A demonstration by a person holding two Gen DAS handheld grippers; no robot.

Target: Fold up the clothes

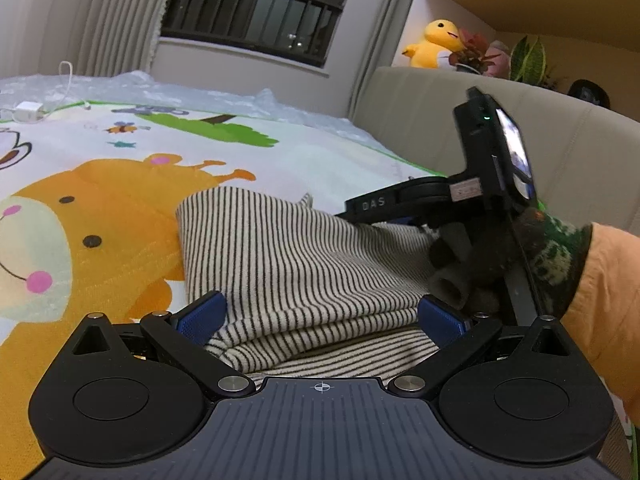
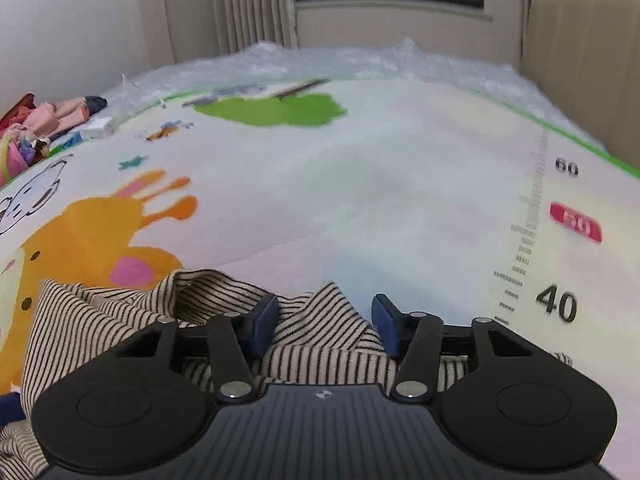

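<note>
A cartoon play mat (image 1: 120, 200) covered the surface, its orange giraffe print lying at the left of the left wrist view, with a white charger block and cable (image 1: 30, 111) near the mat's far left edge. Just right of the giraffe lay the striped garment (image 1: 296, 264), cream with thin dark stripes, folded into stacked layers whose edges showed directly in front of the left gripper (image 1: 320, 316). That gripper stood wide open, its blue fingertips (image 1: 202, 316) spread to either side of the folded layers, which ran between them without being pinched. Further right in the same view, a gloved hand (image 1: 520, 264) with an orange sleeve held the right gripper (image 1: 372, 204) low over the garment's far right side, near a beige upholstered headboard (image 1: 460, 120); a yellow plush toy (image 1: 434, 44) sat on the ledge above it. In the right wrist view, a heap of other clothes (image 2: 44, 120) lay at the far left edge of the mat, and rumpled striped cloth spread under and left of the right gripper (image 2: 325, 320). Its jaws were also apart, with a raised peak of the fabric standing between the blue fingertips (image 2: 264, 320) but not clamped. To the right, the mat carried a printed height scale (image 2: 556, 304) marked 40, 50 and 60.
</note>
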